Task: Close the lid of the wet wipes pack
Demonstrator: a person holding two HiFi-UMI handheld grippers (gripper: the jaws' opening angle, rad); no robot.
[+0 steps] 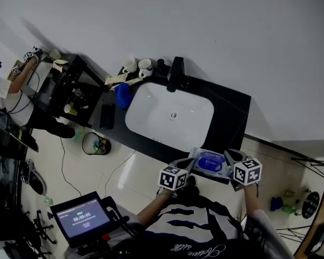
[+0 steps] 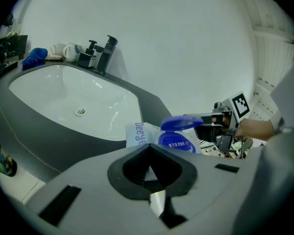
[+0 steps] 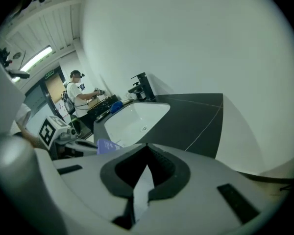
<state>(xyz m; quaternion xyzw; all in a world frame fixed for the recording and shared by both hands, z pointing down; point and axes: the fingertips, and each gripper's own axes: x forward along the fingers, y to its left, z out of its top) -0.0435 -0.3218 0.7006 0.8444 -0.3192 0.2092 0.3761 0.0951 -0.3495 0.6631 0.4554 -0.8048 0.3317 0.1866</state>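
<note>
The wet wipes pack (image 1: 209, 163) lies at the near edge of the dark worktop (image 1: 227, 104), in front of the white sink (image 1: 167, 115), with a gripper at each end. Its blue lid (image 2: 183, 123) is flipped up and hangs roughly level above the blue label, so the closing is not yet done.

The left gripper (image 2: 150, 161) has its fingers closed on the near end of the pack; the printed white corner runs straight into the notch between them. The right gripper (image 2: 207, 126) sits at lid height on the far end, its fingers drawn together and touching the raised flap's edge. In the right gripper view a thin white sliver shows in the seam between those fingers, and I cannot tell what it is. The lid appears just left of them, not between them.

To close it well, the left grip should probably act purely as an anchor, keeping the soft pack flat on the worktop so it cannot slide towards the sink or fold. The right fingers, kept together, would do best coming over the top of the flap and pressing it down along its hinge arc. They should finish with firm pressure near the free edge, where the catch likely sits. Pushing sideways, or pressing only near the hinge, risks the lid springing back or the pack skidding off the near edge.
</note>
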